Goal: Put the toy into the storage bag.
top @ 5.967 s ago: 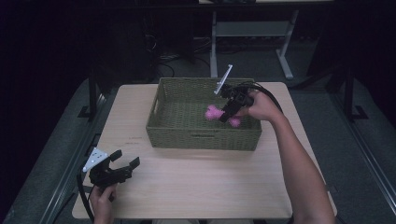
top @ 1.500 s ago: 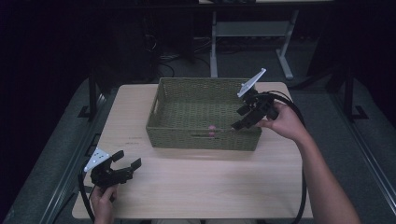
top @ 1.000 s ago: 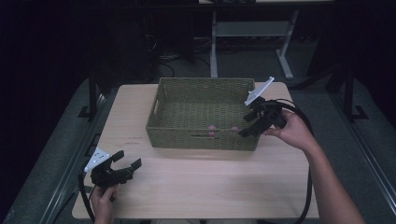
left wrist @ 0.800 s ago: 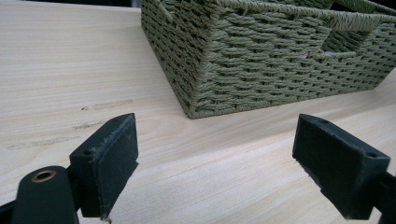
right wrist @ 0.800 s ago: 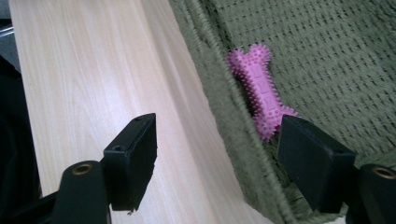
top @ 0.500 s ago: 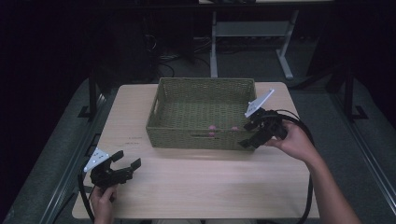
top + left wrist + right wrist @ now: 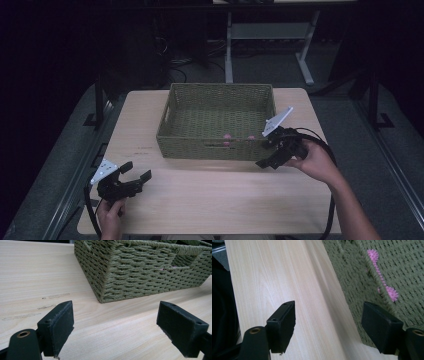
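- Now that my right gripper (image 7: 274,156) has pulled back, jaws released, the pink spiky toy (image 7: 227,138) lies in the basket (image 7: 170,107), mid-frame.
- My left gripper (image 7: 131,178) rests lower left, jaws spread, empty; I judge the drop done.

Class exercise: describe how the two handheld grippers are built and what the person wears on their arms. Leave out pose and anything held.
Both the left gripper and the right gripper are black, each with two flat rectangular jaws whose arms carry brass-coloured rivets. Each is topped by a pale grey three-cornered plate and trails a black cable. The forearms are bare; no sleeves are visible.
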The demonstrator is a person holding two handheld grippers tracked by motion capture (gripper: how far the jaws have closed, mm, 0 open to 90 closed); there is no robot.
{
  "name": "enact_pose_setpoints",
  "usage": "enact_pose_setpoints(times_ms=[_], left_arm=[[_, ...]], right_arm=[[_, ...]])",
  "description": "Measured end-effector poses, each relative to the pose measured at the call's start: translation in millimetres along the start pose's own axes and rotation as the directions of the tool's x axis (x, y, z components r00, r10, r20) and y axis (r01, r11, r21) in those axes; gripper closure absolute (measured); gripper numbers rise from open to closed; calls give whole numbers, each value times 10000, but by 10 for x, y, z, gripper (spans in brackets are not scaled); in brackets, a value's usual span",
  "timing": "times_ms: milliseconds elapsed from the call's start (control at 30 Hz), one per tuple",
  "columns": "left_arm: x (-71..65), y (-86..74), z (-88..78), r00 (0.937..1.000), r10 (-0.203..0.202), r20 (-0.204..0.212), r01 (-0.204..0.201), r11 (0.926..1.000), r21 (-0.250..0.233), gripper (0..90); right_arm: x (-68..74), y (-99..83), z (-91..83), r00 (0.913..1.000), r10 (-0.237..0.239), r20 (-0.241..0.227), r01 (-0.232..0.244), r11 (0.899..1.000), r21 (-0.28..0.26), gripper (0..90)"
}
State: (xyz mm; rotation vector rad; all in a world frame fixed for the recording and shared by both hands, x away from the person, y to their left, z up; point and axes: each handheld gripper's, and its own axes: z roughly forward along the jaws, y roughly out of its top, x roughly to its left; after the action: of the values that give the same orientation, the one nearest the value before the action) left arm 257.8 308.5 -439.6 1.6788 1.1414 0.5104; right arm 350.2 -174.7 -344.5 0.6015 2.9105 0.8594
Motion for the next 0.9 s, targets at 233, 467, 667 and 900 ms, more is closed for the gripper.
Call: enact_pose_setpoints(times_ms=[233, 467, 667, 900], left_arm=[[-1, 0, -1, 10000, -4, -12, 4, 10000, -14, 139], [-7, 0, 4, 10000, 38, 7, -38, 10000, 19, 138], [-3, -1, 4, 10000, 1, 6, -1, 10000, 18, 138], [-9, -3, 7, 10000, 55, 13, -55, 10000, 42, 138]], right_arm=[[16, -100, 62, 9997, 218, -76, -218, 9998, 21, 274], [43, -238, 118, 9992, 391, -102, -391, 9992, -42, 273], [70, -341, 152, 9989, 467, -79, -467, 9989, -42, 274], [89, -440, 187, 9978, 651, -91, -652, 9979, -61, 273]])
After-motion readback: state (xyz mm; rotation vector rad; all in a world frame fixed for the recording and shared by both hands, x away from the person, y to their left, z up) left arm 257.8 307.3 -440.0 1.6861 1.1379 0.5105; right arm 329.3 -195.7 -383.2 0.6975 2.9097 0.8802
